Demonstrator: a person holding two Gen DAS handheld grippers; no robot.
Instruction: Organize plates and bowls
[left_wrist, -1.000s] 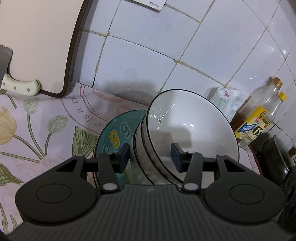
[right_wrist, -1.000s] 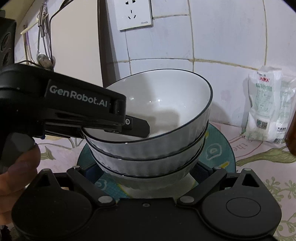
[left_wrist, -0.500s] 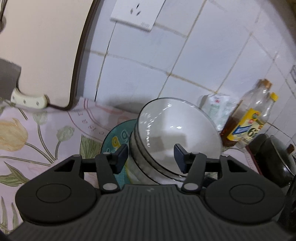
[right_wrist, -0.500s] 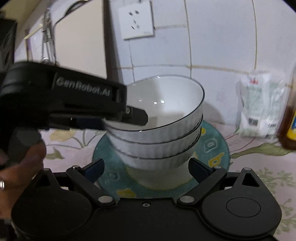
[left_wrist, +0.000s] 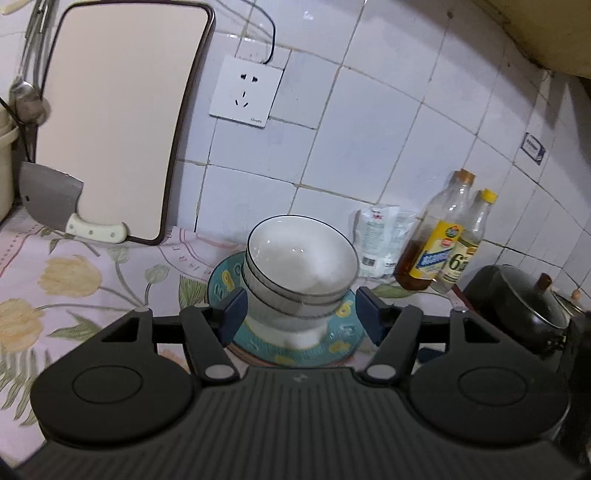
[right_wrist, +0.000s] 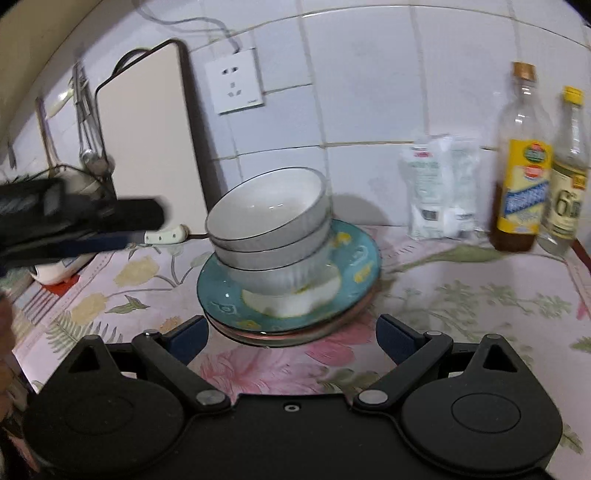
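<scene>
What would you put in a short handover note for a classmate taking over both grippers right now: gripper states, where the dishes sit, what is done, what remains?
Left gripper: open, holding nothing, near the dishes.
Right gripper: open, empty, in front of the plates.
Dishes: three white ribbed bowls with dark rims sit nested, leaning slightly, on the teal patterned plate, which tops a small stack of plates on the floral tablecloth.
Done: bowls and plates gathered in one pile.
Left: probably only straightening the leaning bowls; no other dishes are in view.
</scene>
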